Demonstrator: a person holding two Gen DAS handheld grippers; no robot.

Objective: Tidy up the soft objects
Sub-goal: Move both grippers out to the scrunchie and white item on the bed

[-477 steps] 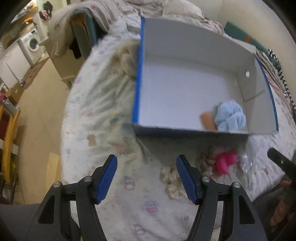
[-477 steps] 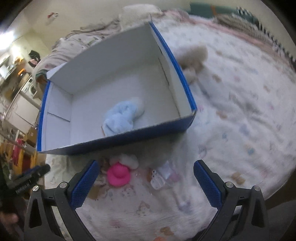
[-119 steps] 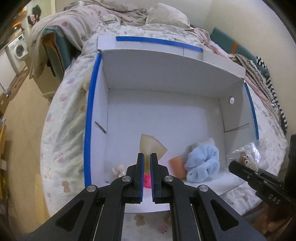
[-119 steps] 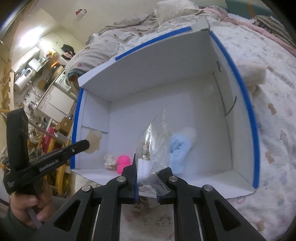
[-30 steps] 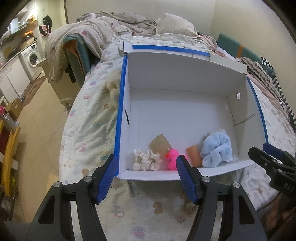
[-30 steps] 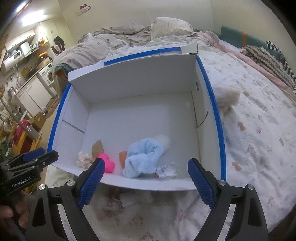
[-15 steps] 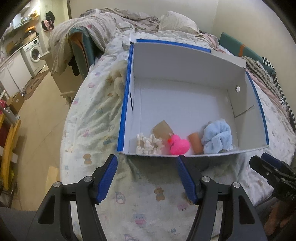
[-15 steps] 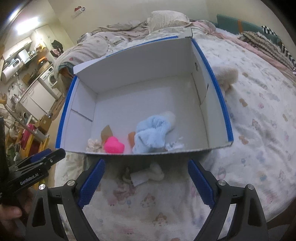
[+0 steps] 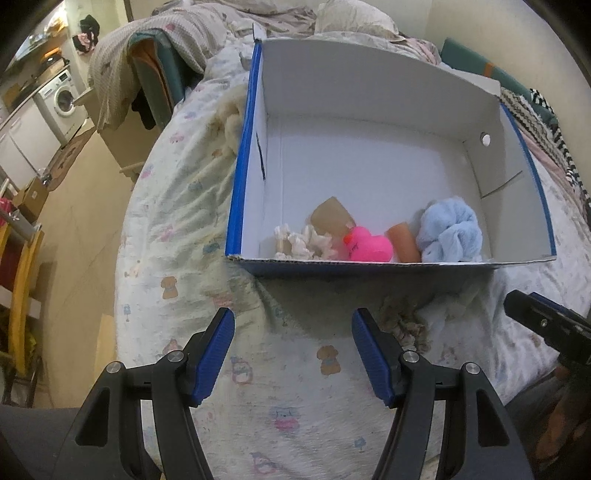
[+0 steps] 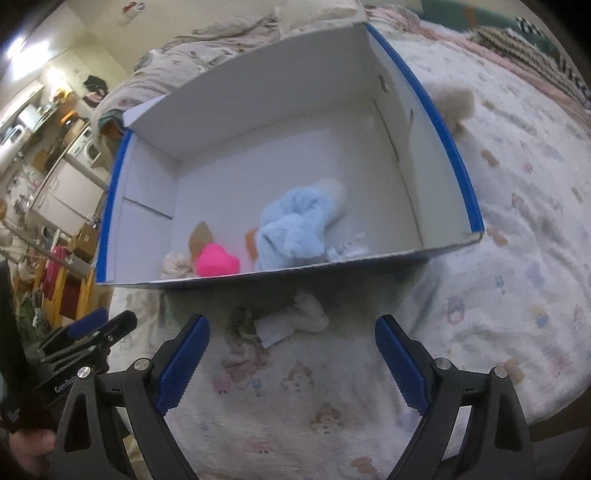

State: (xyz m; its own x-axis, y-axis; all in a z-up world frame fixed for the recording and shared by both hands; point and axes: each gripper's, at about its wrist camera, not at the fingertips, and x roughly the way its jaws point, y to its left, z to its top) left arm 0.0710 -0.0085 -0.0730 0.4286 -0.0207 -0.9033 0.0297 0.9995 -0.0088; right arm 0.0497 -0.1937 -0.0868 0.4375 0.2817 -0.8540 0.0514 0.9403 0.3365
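Left wrist view: nearest the lens, the left tongs (image 9: pixel 291 347) stand wide open with nothing between their blue pads, hovering over the printed bed sheet (image 9: pixel 177 229). The right tongs (image 10: pixel 291 354) are likewise spread wide and empty.

Taking the white box (image 10: pixel 436 110) with its blue rim as landmark: just in front of its near wall, on the sheet, lie the things not yet put away. These are a beige ruffled scrunchie (image 9: pixel 404 325) and, beside it, a white fluffy piece with a flat pale tag (image 10: pixel 295 319). Both look light, limp and easily squashed, so I judge a pinch across the bulk of the fabric would hold better than a grip on a loose edge or the tag. Nothing lies over them, though they sit close against the box wall.

Inside the box, along the near wall, sit a cream scrunchie (image 9: pixel 303 242), a tan flat piece (image 9: pixel 330 218), a pink rubber duck (image 9: pixel 367 245), an orange cylinder (image 9: pixel 404 242), a light blue fluffy bundle (image 9: pixel 448 230) and a small clear packet (image 10: pixel 349 251). The far part of the box floor is bare.

Against the outside of the box's side wall rests a cream plush thing (image 10: pixel 456 101). Beyond the box lie rumpled bedding and pillows (image 9: pixel 351 18), and past the bed's edge a washing machine (image 9: pixel 64 98).
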